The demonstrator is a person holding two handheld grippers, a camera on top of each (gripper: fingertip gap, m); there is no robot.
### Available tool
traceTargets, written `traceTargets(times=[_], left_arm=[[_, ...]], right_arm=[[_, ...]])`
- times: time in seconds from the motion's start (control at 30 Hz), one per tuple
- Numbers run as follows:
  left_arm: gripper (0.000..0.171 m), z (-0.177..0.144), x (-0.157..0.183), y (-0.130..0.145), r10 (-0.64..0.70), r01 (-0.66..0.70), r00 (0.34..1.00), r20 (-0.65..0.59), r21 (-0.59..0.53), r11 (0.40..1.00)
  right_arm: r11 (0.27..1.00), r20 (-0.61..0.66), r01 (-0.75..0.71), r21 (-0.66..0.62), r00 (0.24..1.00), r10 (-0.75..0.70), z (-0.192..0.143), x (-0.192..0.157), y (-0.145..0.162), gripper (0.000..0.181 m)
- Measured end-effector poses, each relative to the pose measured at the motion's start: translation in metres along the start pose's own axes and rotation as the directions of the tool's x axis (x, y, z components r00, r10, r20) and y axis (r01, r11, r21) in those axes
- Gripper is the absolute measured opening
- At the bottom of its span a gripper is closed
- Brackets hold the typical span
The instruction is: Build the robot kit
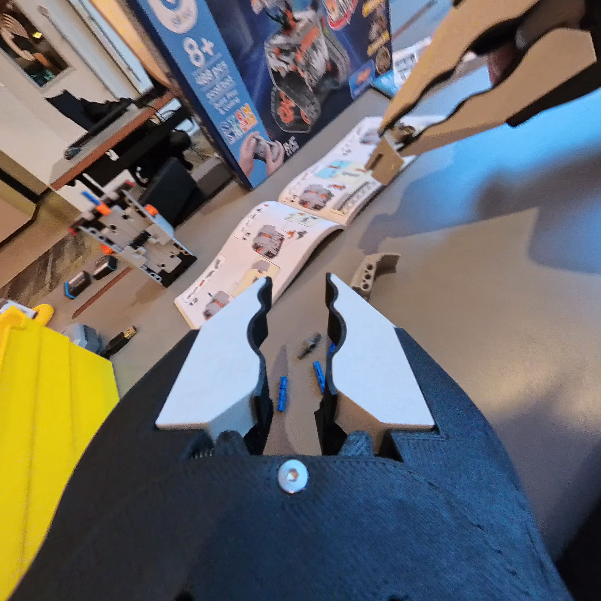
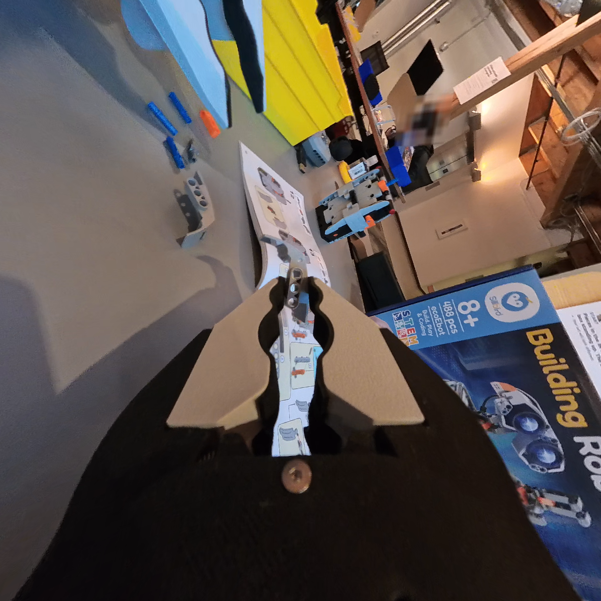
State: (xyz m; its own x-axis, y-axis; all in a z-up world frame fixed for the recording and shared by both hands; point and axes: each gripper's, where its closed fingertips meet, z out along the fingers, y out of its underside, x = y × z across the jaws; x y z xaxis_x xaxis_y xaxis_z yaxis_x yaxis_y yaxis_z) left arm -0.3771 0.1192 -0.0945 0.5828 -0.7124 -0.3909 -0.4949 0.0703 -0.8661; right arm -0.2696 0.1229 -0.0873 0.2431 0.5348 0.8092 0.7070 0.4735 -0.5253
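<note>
Right gripper (image 2: 294, 286) pinches a grey curved panel piece (image 2: 294, 260) above the open instruction booklet (image 2: 276, 208). Left gripper (image 1: 297, 286) hangs spread over blue pins (image 1: 282, 393); another grey panel (image 1: 370, 273) lies at one o'clock.

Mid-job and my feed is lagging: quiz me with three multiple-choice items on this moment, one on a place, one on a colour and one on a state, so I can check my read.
1. The grey beam in the right gripper hangs over: A the open booklet; B a sink; C a plate.
2. The pins on the table between the left gripper jaws are: A red; B blue; C green.
3. The left gripper is: A shut on a pin; B shut on paper; C open and empty.

1 A: printed pages show between and beyond the jaws.
2 B: both pins are plainly blue.
3 C: a wide gap shows bare table between the jaws.
</note>
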Motion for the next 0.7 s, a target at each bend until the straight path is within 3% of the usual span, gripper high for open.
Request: traceTargets(times=[0.13, 0.23, 0.4, 0.57, 0.7], left_arm=[[0.039, -0.009, -0.023, -0.008, -0.085, 0.079, 0.993, 0.075, 0.086, 0.993], [0.04, -0.008, -0.025, -0.005, -0.117, 0.111, 0.99, 0.073, 0.079, 0.991], [0.039, -0.005, -0.033, 0.001, -0.093, 0.087, 0.988, 0.124, 0.054, 0.995], [0.04, -0.009, -0.044, 0.003, -0.109, 0.102, 0.979, 0.173, 0.051, 0.993], [0.039, -0.011, -0.051, 0.005, -0.142, 0.134, 0.972, 0.188, 0.051, 0.99]], right_arm=[[0.994, -0.001, -0.105, 0.031, 0.994, 0.105, -0.001, 0.0, 0.001, 0.013], [0.981, 0.057, -0.183, 0.063, 0.982, 0.179, -0.002, -0.01, -0.004, 0.013], [0.985, 0.099, -0.156, 0.077, 0.984, 0.148, -0.008, -0.02, -0.007, 0.013], [0.972, 0.1, -0.22, 0.078, 0.972, 0.212, -0.011, -0.012, -0.004, 0.013], [0.985, 0.094, -0.161, 0.054, 0.983, 0.156, -0.016, -0.008, 0.008, 0.013]])
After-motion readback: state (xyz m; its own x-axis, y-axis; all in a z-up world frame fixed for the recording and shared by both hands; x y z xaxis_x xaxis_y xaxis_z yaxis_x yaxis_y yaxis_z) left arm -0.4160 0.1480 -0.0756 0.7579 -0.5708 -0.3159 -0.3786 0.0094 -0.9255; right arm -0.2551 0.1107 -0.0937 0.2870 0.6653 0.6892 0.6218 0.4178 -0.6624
